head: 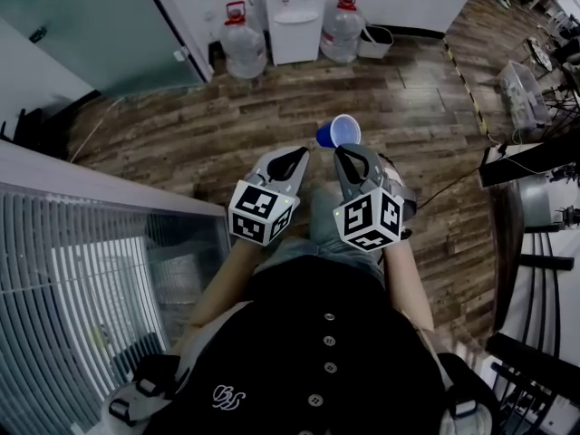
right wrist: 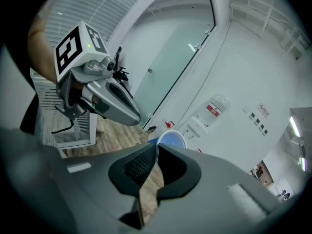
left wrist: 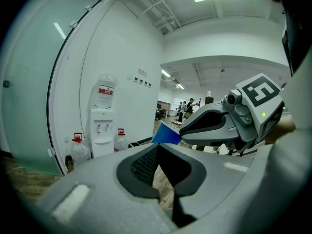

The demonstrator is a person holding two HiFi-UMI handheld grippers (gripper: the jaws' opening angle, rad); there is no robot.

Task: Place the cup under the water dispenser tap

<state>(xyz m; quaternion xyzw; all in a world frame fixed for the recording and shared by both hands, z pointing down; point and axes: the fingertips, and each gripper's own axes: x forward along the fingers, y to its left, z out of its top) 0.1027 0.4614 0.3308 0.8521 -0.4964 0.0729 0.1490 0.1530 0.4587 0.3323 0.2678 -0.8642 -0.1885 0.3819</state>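
Right gripper view, blue cup (right wrist: 171, 140) rim clamped in right gripper (right wrist: 157, 147) jaws, left gripper (left wrist: 159, 146) jaws together, empty

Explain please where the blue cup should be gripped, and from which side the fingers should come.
Grip the cup at its thin rim wall, one finger inside and one outside, coming from the open mouth side. The body is wide and round, but the rim is thin. The right gripper holds it so.
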